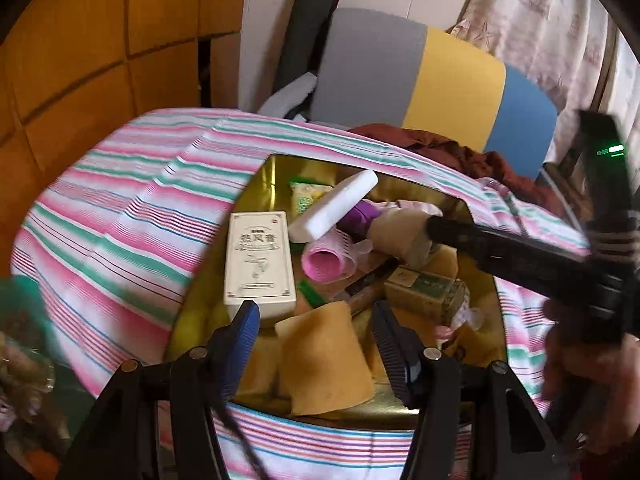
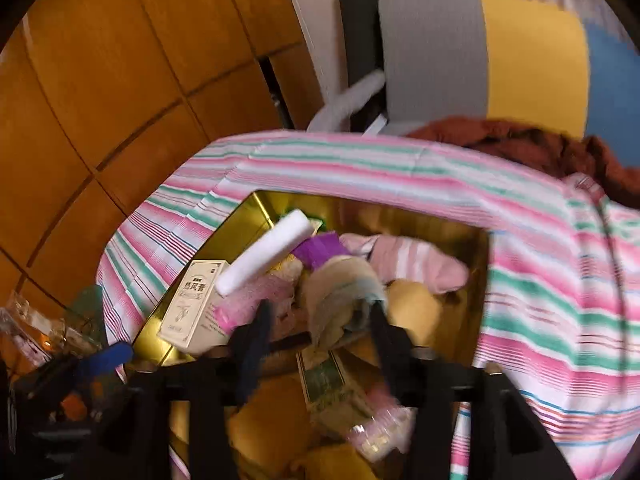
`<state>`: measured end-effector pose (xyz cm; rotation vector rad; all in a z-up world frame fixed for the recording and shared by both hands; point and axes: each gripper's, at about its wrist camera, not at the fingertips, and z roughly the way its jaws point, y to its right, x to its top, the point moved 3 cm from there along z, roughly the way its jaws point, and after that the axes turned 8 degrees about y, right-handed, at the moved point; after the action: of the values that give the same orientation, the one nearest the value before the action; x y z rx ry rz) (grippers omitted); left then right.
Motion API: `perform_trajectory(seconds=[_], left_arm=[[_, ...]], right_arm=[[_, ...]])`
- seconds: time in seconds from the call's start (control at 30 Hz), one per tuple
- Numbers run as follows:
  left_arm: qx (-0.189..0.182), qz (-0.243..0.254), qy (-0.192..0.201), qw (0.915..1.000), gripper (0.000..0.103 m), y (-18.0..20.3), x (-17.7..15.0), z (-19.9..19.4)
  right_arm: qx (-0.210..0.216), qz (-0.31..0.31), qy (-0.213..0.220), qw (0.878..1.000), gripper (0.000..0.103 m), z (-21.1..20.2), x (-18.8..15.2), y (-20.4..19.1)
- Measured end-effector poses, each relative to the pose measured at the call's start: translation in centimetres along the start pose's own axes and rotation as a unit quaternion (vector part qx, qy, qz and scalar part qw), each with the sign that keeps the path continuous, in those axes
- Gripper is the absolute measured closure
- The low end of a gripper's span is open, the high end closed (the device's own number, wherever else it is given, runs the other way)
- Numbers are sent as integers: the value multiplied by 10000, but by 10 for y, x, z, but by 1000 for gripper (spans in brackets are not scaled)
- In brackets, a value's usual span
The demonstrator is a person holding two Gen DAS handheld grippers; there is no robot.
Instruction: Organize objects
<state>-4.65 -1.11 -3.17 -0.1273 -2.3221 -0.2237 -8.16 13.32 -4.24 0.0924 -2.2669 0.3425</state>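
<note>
A gold tin box (image 1: 256, 188) (image 2: 240, 220) sits on a striped cloth and holds many objects: a cream carton (image 1: 259, 258) (image 2: 192, 300), a white foam block (image 1: 334, 210) (image 2: 266, 256), a pink hair roller (image 1: 330, 258), a purple tube (image 1: 360, 216), yellow cloths (image 1: 324, 356) and a green-labelled packet (image 1: 426, 286). My left gripper (image 1: 316, 332) is open and empty, low over the box's near side. My right gripper (image 2: 320, 328) (image 1: 432, 226) reaches into the box with a beige rolled cloth (image 2: 340, 292) (image 1: 400, 232) between its fingers; its jaws stand wide apart.
The pink, green and white striped cloth (image 1: 132, 216) covers the table. A rust-red garment (image 1: 460, 152) lies behind the box. A grey, yellow and blue chair back (image 1: 440, 76) stands beyond. Crinkled plastic wrap (image 2: 36, 328) lies at the left.
</note>
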Motion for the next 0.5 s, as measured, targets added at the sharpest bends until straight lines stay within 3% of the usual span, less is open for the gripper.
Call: perform_trajectory(seconds=[0.07, 0.17, 0.5], left_arm=[[94, 125, 33, 9999, 44, 5, -1, -5], [188, 280, 83, 9994, 44, 13, -4, -16], [435, 287, 162, 9985, 44, 15, -9, -41]], right_arm=[[-125, -46, 232, 9996, 18, -22, 1, -3], [-393, -18, 393, 9985, 2, -53, -4, -8], [-1402, 286, -34, 9897, 0, -80, -28, -5]])
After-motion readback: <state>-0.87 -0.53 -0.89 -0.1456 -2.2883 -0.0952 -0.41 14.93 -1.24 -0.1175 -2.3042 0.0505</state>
